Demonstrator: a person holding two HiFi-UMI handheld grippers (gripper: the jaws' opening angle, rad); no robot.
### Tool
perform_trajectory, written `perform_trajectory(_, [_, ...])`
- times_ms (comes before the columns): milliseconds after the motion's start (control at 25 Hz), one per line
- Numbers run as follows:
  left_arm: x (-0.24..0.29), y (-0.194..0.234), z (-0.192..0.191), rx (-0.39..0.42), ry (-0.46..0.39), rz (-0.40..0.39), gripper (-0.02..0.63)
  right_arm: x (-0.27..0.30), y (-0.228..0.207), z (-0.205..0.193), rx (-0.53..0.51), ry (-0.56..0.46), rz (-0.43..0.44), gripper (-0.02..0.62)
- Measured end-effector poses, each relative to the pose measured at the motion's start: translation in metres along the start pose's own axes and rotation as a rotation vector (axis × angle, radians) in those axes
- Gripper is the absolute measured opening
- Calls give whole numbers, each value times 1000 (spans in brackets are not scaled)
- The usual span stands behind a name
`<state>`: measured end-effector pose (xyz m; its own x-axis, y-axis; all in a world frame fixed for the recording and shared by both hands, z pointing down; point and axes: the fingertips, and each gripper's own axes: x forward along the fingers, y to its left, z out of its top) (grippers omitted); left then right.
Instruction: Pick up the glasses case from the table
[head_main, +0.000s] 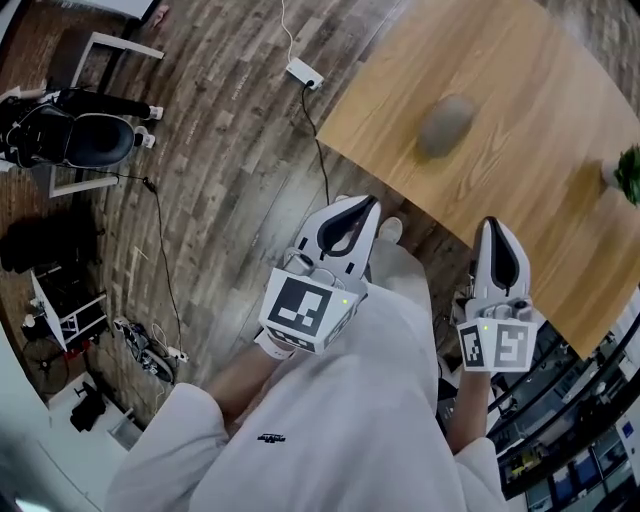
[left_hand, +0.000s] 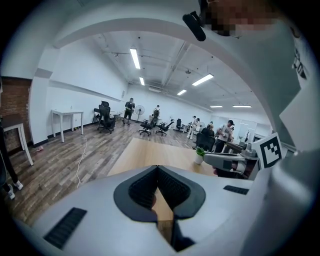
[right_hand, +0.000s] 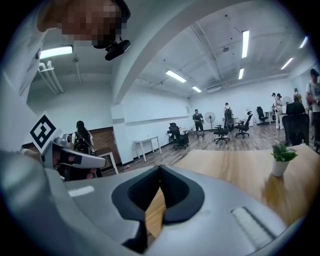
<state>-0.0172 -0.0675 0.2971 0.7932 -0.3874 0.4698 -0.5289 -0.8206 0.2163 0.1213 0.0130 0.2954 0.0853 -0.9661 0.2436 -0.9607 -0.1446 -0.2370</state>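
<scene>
The glasses case (head_main: 446, 126), a grey oval shell, lies flat on the light wooden counter (head_main: 520, 90). It is ahead of both tools and well apart from each: beyond the tip of the left tool (head_main: 365, 203) and off to its right, and beyond the tip of the right tool (head_main: 492, 225) and slightly to its left. Nothing touches it.

The left tool has its jaws pressed together with nothing between them; its own view shows the dark pads meeting at the tip (left_hand: 157, 167), with only counter wood showing past them. In the head view its tip shows against the wooden floor (head_main: 220, 130), just short of the counter's near edge. The right tool's jaws are also pressed together and empty (right_hand: 160, 167), and its tip shows over the counter's near edge. Both tools are held out in front of the person's white-clothed lap.

Far to the right of the right tool, a small potted plant (head_main: 628, 172) stands on the counter. Ahead and left of the left tool, a white power strip (head_main: 304, 72) lies on the floor, and a black office chair (head_main: 95, 140) stands farther left.
</scene>
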Motion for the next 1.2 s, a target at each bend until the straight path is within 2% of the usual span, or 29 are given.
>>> perform_trajectory(280, [35, 6, -22, 11, 33, 2, 8, 13, -15, -18, 38, 19, -29, 11])
perform_trajectory(600, [70, 11, -50, 69, 39, -14, 8, 31, -23, -35, 14, 43, -31, 11])
perform_trajectory(880, [99, 17, -57, 49, 57, -32, 12, 48, -33, -54, 26, 70, -35, 11])
perform_trajectory(1040, [114, 16, -75, 73, 75, -56, 88, 52, -38, -71, 43, 74, -45, 11])
perform_trajectory(1200, [127, 14, -87, 89, 97, -73, 110, 55, -45, -80, 57, 81, -58, 11])
